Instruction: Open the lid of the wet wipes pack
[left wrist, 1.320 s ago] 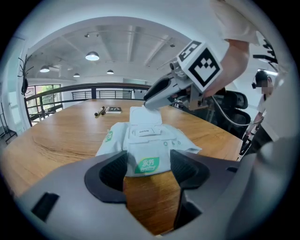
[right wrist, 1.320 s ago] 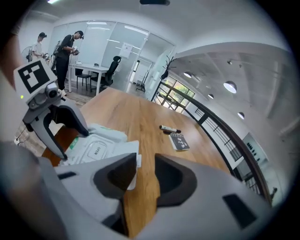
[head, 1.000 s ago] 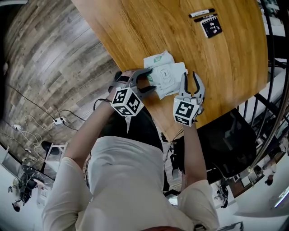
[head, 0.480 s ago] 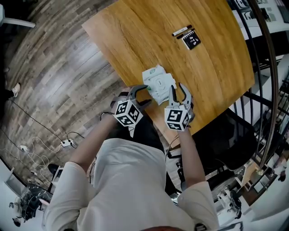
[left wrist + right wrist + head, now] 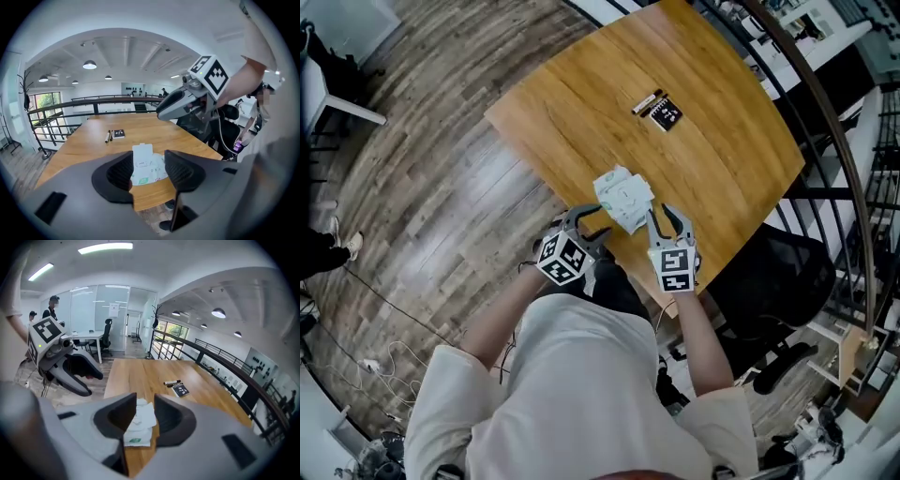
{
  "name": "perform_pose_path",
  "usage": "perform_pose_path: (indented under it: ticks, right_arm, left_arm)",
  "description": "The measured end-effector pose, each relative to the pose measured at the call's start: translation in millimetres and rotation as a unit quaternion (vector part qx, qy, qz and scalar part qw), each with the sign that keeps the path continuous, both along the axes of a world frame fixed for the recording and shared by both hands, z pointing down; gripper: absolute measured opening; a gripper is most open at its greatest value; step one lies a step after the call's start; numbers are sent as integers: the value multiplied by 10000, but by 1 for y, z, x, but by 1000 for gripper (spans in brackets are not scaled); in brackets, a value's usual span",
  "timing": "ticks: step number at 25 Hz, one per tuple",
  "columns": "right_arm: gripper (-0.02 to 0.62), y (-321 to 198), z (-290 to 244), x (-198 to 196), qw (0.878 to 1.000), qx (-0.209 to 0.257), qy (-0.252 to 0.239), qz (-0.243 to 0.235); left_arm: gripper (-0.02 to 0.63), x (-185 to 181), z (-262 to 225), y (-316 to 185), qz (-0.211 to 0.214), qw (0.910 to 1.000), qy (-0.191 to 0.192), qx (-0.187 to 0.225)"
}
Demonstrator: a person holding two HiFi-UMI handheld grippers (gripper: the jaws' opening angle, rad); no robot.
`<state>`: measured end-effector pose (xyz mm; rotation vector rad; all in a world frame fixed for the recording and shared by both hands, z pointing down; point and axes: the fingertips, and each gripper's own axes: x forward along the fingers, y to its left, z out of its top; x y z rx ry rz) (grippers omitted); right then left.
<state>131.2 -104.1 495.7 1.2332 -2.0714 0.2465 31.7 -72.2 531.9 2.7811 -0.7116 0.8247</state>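
The wet wipes pack (image 5: 623, 197) lies near the front edge of the wooden table (image 5: 581, 84), white with a green label. In the left gripper view the pack (image 5: 154, 172) shows a white flap (image 5: 142, 153) standing up from its top. My left gripper (image 5: 592, 225) hangs above and just left of the pack; its jaws are closing with nothing between them. My right gripper (image 5: 667, 220) hovers just right of the pack, open and empty. Each gripper view looks down at the pack (image 5: 140, 425) through its own jaws, well clear of it.
A marker (image 5: 647, 99) and a small black card (image 5: 665, 113) lie farther back on the table. A black railing (image 5: 825, 122) runs past the table's right side, with a dark office chair (image 5: 769, 272) below. Wood flooring lies to the left.
Both grippers have lifted up and off the table, away from the pack, which stays lying where it was. The left jaws have narrowed a little.
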Motion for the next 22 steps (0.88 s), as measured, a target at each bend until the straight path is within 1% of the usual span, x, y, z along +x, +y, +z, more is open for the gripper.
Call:
perform_pose_path:
  ticks: [3, 7, 11, 14, 19, 22]
  right_arm:
    - [120, 17, -26, 3, 9994, 16, -357, 44]
    - [104, 38, -56, 10, 9966, 68, -823, 85]
    - [98, 59, -81, 19, 9943, 175, -1049, -24]
    - [89, 77, -97, 25, 9928, 263, -1157, -175]
    - [50, 107, -115, 40, 9892, 375, -1344, -446]
    - [43, 122, -122, 48, 9869, 416, -1430, -615]
  left_arm:
    - [178, -2, -29, 6, -173, 9998, 121, 38]
    - [155, 1, -61, 20, -434, 9986, 314, -34]
    - [133, 6, -94, 33, -742, 9959, 508, 26]
    - [117, 10, -117, 47, -987, 9936, 550, 90]
    - [69, 14, -140, 74, -1581, 9846, 727, 163]
    - [47, 16, -152, 89, -1899, 9780, 833, 224]
